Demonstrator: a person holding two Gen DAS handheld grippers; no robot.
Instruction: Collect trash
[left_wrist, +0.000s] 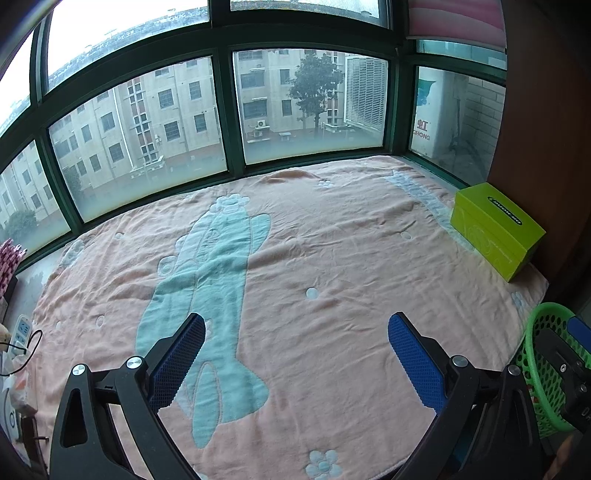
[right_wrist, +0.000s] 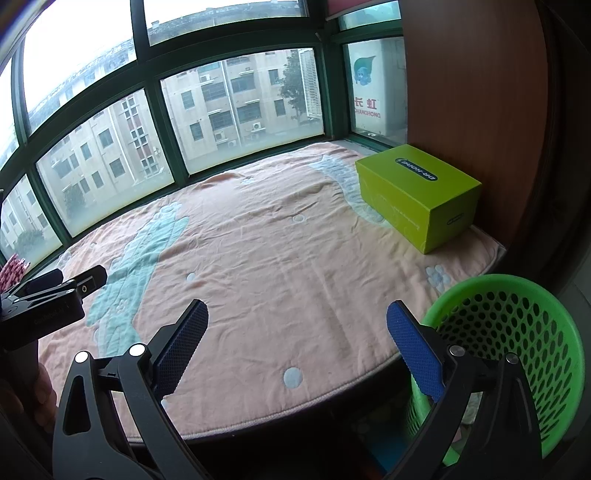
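Both grippers hover over the worktop w/ jaws spread wide, nothing between them: left gripper, right gripper. Pink blanket w/ a pale teal cartoon shape covers the worktop. Green perforated trash basket sits at the right edge, just beside the right gripper. Lime-green box rests on the blanket at the far right, near the window.
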